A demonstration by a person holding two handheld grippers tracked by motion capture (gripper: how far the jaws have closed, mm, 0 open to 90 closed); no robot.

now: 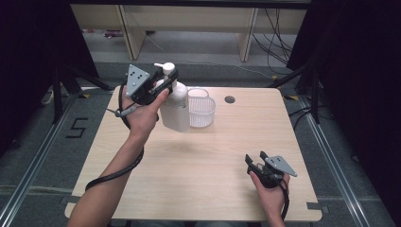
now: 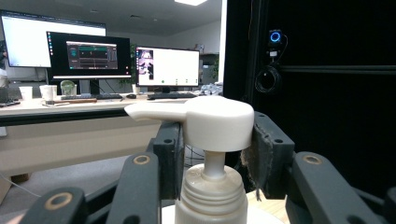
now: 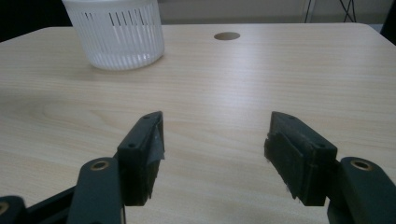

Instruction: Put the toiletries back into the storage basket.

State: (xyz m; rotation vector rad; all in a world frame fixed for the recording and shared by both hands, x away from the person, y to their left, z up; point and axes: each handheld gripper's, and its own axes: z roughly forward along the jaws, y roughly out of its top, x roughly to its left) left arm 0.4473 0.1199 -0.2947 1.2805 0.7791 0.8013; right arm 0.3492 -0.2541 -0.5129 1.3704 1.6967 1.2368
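One hand-held gripper (image 1: 166,81) clamps pump bottle (image 1: 176,111) — seemingly lifted

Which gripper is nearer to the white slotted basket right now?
Left. The left gripper is clamped on the pump bottle that stands right beside the white slotted basket. The right gripper rests open near the table's front edge, well away.

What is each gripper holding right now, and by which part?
The left gripper grips the pump bottle by its pump head, one of the fingers on each side. The right gripper is open and holds nothing.
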